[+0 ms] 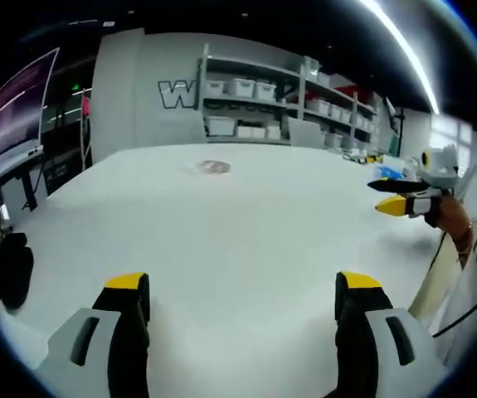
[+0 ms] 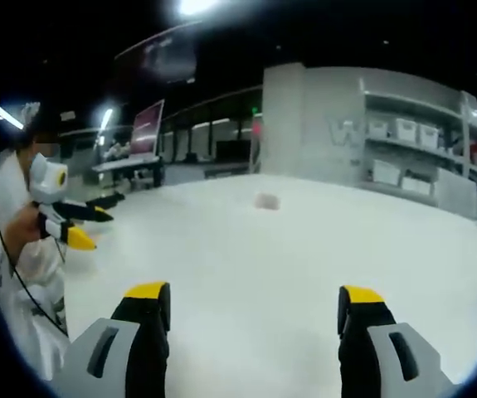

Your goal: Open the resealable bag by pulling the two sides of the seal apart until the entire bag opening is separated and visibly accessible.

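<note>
The resealable bag (image 1: 214,167) (image 2: 266,201) lies flat on the white table (image 1: 246,249), well ahead of both tongs and touched by neither. The left gripper (image 1: 245,294) and right gripper (image 2: 255,303) both stand with jaws spread and empty. Neither looks clearly nearer; the bag's long axis is too small to tell

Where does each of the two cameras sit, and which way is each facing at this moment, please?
Left gripper view: rides on the left gripper, jaws wide apart, looking across the white table to the resealable bag and shelving; the right gripper enters from the right, held by a hand.
Right gripper view: rides on the right gripper, jaws apart, facing the same table and bag; the left gripper and the person's white sleeve show at left.
Shared: table, bag, shelving, each other's gripper.
</note>
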Tool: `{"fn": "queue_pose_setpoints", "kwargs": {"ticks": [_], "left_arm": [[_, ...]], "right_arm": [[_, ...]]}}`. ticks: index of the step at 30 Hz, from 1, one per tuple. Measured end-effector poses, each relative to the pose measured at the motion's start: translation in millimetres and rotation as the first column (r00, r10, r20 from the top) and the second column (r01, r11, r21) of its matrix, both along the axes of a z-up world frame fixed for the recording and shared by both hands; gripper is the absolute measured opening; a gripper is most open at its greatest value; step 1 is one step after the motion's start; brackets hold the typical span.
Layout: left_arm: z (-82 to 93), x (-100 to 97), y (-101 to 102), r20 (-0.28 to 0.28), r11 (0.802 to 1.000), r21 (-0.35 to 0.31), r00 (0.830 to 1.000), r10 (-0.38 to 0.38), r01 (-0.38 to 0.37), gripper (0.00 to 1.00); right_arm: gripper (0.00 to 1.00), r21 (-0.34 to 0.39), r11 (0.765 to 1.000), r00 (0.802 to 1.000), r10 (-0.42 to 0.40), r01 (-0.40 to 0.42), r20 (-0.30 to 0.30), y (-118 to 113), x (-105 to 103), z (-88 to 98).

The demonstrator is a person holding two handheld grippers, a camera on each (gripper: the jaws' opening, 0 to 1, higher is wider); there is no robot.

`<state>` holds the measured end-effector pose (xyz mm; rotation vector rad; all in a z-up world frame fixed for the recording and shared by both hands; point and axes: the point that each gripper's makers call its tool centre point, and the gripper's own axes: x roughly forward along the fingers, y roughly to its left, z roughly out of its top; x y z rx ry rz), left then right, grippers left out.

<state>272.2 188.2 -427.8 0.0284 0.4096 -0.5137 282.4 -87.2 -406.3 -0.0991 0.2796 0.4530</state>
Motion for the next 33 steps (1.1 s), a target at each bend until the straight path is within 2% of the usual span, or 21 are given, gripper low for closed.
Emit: {"fn": "queue_pose_setpoints", "kwargs": {"ticks": [13, 23, 33], "left_arm": [[2.8, -2.3, 0.0, 0.006, 1.000, -0.001, 1.000, 0.002, -0.002, 0.91], [3.8, -0.2, -5.1, 0.005, 1.000, 0.001, 1.000, -0.011, 0.011, 0.91], [3.1, 0.3, -4.7, 0.004, 1.000, 0.003, 1.000, -0.012, 0.012, 0.91]], "right_arm": [[0.80, -0.013, 1.000, 1.000, 0.018, -0.017, 0.008, 4.3, 7.7, 1.5], [0.74, -0.030, 0.999, 0.999, 0.032, -0.032, 0.009, 6.4, 15.2, 2.0], [0.73, -0.066, 0.997, 0.999, 0.045, -0.044, 0.011, 8.7, 26.3, 2.9]]}}
